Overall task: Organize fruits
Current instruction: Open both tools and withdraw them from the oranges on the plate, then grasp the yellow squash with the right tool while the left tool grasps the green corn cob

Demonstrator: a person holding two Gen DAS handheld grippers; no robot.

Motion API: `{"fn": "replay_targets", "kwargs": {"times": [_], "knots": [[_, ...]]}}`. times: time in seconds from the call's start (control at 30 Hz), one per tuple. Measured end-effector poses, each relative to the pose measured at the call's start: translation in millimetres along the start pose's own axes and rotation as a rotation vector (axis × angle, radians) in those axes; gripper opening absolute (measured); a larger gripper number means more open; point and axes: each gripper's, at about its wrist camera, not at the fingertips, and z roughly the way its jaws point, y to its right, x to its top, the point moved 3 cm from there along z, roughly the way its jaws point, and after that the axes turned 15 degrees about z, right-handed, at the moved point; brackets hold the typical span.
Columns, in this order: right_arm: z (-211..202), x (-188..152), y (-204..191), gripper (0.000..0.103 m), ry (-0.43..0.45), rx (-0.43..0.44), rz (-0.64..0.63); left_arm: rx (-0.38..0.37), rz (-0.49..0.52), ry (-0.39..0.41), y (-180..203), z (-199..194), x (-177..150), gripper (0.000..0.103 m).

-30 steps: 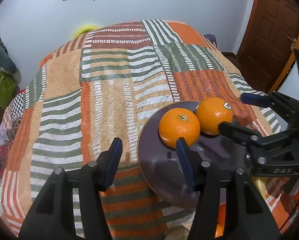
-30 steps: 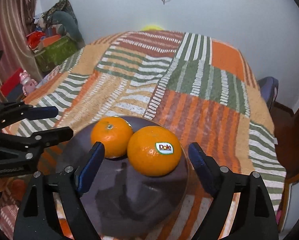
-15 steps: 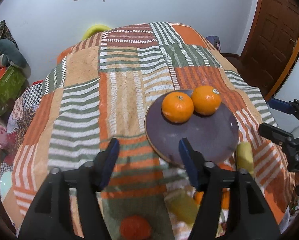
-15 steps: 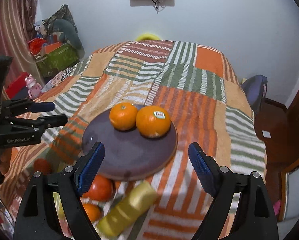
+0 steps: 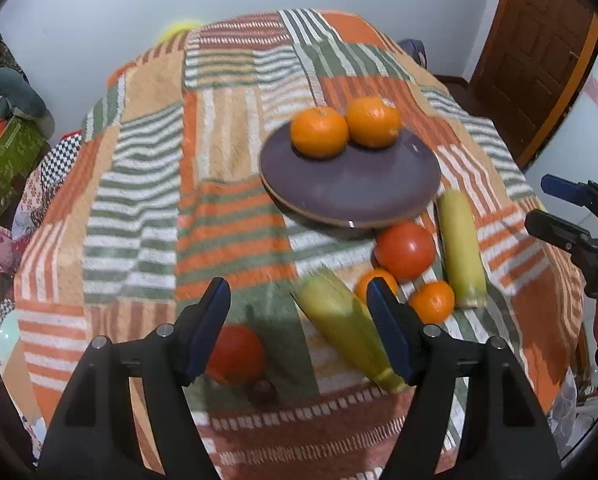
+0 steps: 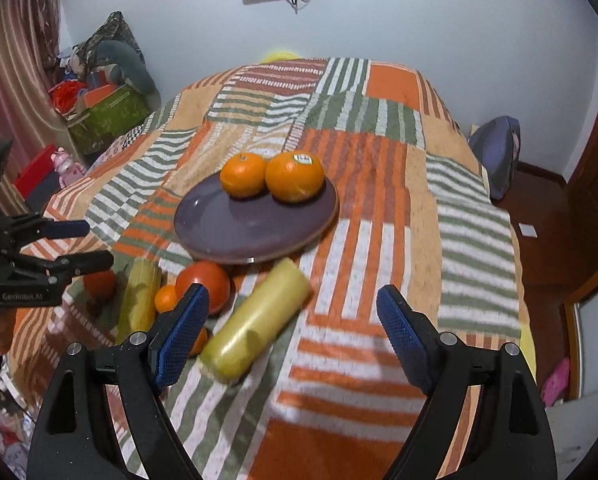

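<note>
A purple plate [image 5: 351, 184] [image 6: 255, 220] on the striped cloth holds two oranges [image 5: 319, 131] [image 5: 373, 121] [image 6: 243, 174] [image 6: 295, 176] side by side. In front of it lie a red tomato [image 5: 405, 250] [image 6: 203, 284], two small oranges [image 5: 432, 301] [image 5: 375, 280], two yellow corn cobs [image 5: 460, 248] [image 5: 345, 320] [image 6: 257, 316] [image 6: 139, 300] and a second tomato [image 5: 235, 354]. My left gripper [image 5: 299, 324] is open and empty above the near cob. My right gripper [image 6: 293, 332] is open and empty, held back from the plate; the left gripper [image 6: 75, 244] also shows at that view's left edge.
The striped cloth [image 5: 139, 184] covers a table that drops off at every side. A green box and soft toys [image 6: 107, 112] stand on the floor at the left, a wooden door [image 5: 539, 60] at the right, a white wall behind.
Both grippers have pulled back and up from the plate. The loose tomatoes, small oranges and corn cobs in front of the plate have come into view.
</note>
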Motion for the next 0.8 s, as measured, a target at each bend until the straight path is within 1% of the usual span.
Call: {"fn": "replay_targets", "kwargs": {"times": [0.1, 0.2, 0.43, 0.53, 0.7, 0.77, 0.8], "knots": [[-1, -11, 1, 0.084, -0.01, -0.001, 0.009, -0.024, -0.008, -0.025, 11, 6, -7, 0.071], [1, -24, 0, 0.084, -0.032, 0.016, 0.023, -0.056, -0.014, -0.055, 21, 15, -10, 0.071], [19, -40, -6, 0.084, -0.078, 0.023, 0.022, -0.085, 0.043, -0.118, 43, 34, -16, 0.071], [26, -40, -7, 0.083, -0.083, 0.017, 0.028, -0.093, 0.049, -0.124, 45, 38, -20, 0.071], [37, -36, -11, 0.083, -0.096, 0.027, 0.039, -0.124, 0.012, -0.115, 41, 41, -22, 0.071], [42, -34, -13, 0.079, -0.095, 0.026, 0.049, -0.123, -0.006, -0.117, 39, 46, -22, 0.071], [45, -32, -13, 0.074, -0.099, 0.031, 0.061, -0.123, -0.015, -0.12, 39, 48, -22, 0.071]]}}
